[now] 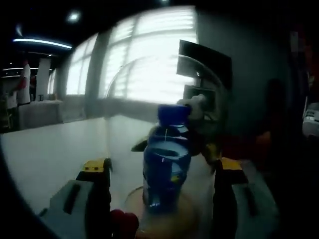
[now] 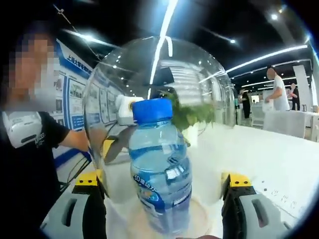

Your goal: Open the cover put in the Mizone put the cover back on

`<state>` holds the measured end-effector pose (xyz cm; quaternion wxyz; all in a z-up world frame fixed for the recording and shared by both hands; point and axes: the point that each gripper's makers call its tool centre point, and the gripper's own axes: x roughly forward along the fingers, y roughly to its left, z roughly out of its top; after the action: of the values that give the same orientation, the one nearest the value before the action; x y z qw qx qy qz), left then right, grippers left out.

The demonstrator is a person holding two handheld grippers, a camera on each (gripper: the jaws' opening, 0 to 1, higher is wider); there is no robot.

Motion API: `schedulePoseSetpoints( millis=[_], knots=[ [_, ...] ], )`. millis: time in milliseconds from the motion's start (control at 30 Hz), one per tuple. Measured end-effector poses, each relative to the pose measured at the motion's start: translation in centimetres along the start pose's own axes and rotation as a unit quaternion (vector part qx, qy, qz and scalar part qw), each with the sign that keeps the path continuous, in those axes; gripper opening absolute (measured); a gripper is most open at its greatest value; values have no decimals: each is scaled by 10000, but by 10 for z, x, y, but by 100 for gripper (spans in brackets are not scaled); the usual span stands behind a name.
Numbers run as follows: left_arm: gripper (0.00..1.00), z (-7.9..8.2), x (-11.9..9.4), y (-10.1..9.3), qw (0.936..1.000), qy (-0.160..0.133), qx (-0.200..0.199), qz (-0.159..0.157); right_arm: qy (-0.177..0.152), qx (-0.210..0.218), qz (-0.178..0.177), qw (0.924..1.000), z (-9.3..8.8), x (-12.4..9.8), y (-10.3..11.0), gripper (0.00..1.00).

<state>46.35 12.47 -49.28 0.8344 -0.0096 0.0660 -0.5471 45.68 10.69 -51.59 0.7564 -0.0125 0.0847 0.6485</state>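
A Mizone bottle (image 1: 167, 164) (image 2: 159, 174) with a blue cap stands upright on a round wooden base (image 1: 192, 219) (image 2: 199, 221). A clear glass dome cover (image 1: 124, 84) (image 2: 199, 69) arches over the bottle. My left gripper (image 1: 162, 172) has its jaws set wide, one on each side of the dome's lower wall; contact is hard to see. My right gripper (image 2: 162, 181) faces it from the opposite side, its jaws pressed to the dome's sides. Through the glass, a yellow-tipped finger (image 1: 213, 151) of the right gripper shows behind the bottle.
The base sits on a white table (image 1: 45, 154) (image 2: 269, 159). A green plant (image 2: 192, 114) stands behind the dome. A person in a dark shirt (image 2: 30, 144) is close on the left, other people (image 2: 276, 92) stand far off. A small red thing (image 1: 124, 223) lies by the base.
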Motion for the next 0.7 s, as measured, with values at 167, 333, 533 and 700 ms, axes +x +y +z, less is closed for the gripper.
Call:
schedulePoseSetpoints(
  millis=[167,333,533,700],
  knots=[
    [70,-3,-3,-5,9999,-86,95,29,-180,-138,-65,9997,-1,0,2,90],
    [71,-3,-2,-7,9999,-93,84,61,-329,-132,-68,9993,1,0,1,90],
    [73,-4,-3,-8,9998,-167,37,67,-391,-114,-80,9991,1,0,2,90],
    [74,-4,-3,-9,9996,-270,56,105,-450,-115,-111,9989,2,0,2,90]
  ],
)
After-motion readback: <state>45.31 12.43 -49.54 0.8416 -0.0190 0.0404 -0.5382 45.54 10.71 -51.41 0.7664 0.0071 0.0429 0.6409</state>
